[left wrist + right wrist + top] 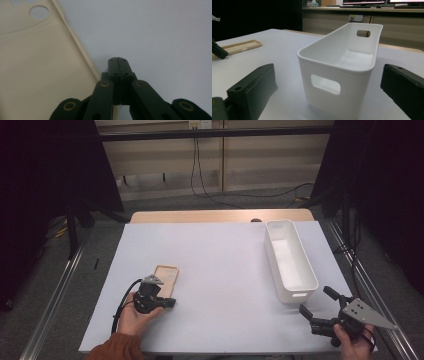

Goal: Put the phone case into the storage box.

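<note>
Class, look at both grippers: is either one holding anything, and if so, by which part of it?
Nothing is held. The left gripper has its jaws shut on nothing, just beside the edge of the beige phone case. The right gripper is open, facing the white bin.

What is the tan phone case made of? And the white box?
The tan phone case looks like soft matte plastic or rubber: thin raised rim, dull surface, no glare. The white box looks like hard, smooth plastic: moulded handle holes and a faint sheen.

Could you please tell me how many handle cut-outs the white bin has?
2: one in the white bin's end wall facing the right gripper, one in its far end wall.
</note>
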A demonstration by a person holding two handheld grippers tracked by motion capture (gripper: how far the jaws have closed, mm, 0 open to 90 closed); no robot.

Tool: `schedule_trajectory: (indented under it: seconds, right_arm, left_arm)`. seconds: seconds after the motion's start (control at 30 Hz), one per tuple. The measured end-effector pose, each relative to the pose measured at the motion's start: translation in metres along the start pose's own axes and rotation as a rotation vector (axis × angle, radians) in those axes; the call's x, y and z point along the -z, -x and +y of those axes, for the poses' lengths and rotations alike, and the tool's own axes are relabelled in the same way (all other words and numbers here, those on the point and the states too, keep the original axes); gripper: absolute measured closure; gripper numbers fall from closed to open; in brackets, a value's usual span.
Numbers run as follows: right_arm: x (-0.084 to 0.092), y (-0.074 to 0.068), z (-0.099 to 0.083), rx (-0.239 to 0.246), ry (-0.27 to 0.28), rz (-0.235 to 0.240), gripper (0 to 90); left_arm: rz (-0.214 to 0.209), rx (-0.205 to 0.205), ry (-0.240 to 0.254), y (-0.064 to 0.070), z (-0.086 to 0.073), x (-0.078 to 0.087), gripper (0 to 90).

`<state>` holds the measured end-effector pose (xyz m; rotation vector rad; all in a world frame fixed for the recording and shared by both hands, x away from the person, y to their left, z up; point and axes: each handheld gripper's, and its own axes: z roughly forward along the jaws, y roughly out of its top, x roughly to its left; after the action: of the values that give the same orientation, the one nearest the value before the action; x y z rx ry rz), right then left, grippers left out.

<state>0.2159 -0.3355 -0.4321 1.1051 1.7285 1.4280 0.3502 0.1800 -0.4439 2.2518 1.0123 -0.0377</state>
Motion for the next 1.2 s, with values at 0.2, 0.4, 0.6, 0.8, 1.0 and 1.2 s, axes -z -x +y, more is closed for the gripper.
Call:
schedule_trajectory:
  seconds: [0.2,0.4,0.6,0.8,1.0,1.2]
  right_arm:
    - [0.000,0.000,0.000,-0.005,0.000,-0.001,0.0]
    - [0.000,0.000,0.000,-0.002,0.001,-0.001,0.0]
    - [0.000,0.000,0.000,0.000,0.000,0.001,0.0]
    - [0.000,0.000,0.000,-0.004,0.001,-0.001,0.0]
    - [0.000,0.000,0.000,0.003,-0.001,0.000,0.0]
    - [0.000,0.000,0.000,0.005,-0.001,0.002,0.0]
  left_arm:
    - [0.010,-0.006,0.011,-0.002,-0.006,0.005,90.0]
    - [0.020,-0.006,0.011,-0.003,-0.010,0.008,90.0]
    - [0.035,-0.005,0.017,-0.002,-0.013,0.010,90.0]
    - [0.055,-0.015,0.015,-0.002,-0.016,0.014,90.0]
    - [0.050,-0.009,0.020,-0.003,-0.017,0.015,90.0]
    - [0.043,-0.018,0.030,-0.004,-0.018,0.015,90.0]
